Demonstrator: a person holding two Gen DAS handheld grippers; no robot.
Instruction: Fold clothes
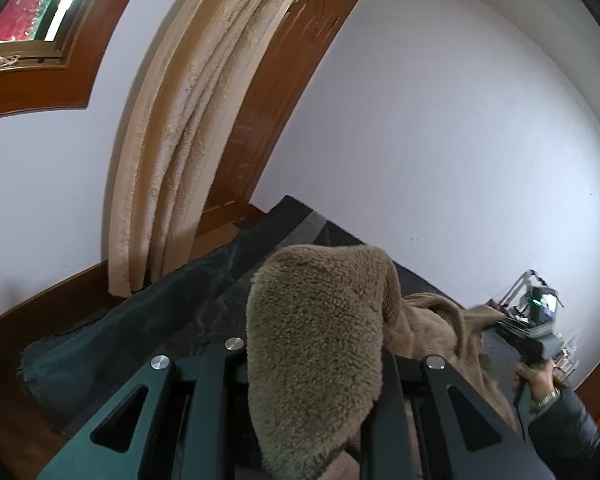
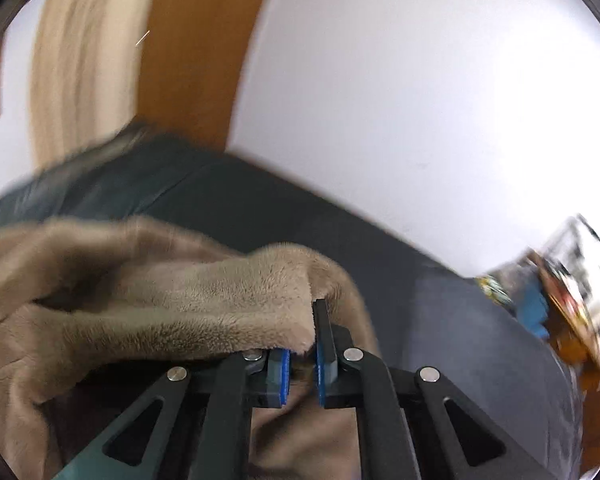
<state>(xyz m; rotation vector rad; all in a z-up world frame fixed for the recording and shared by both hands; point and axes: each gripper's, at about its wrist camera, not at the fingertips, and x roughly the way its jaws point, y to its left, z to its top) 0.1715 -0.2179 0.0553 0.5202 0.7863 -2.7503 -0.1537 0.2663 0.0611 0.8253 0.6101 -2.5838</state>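
Between both hand-held grippers: fuzzy brown fleece garment point(image 1: 316, 344), bunched, clamped by left point(image 1: 314, 364) and right point(image 2: 302, 344).

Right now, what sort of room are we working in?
Likely a home bedroom or living room: a beige curtain beside a wooden door, white wall, and a dark cushioned surface under the brown fleece garment.

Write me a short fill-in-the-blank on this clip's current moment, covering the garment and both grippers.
1. The fleece garment is ____ in colour.
2. The right gripper is shut on the garment's ____.
3. The dark cloth lies spread ____ the garment.
4. Fleece drapes over the left gripper, hiding its ____.

Missing words: brown; edge; under; fingers
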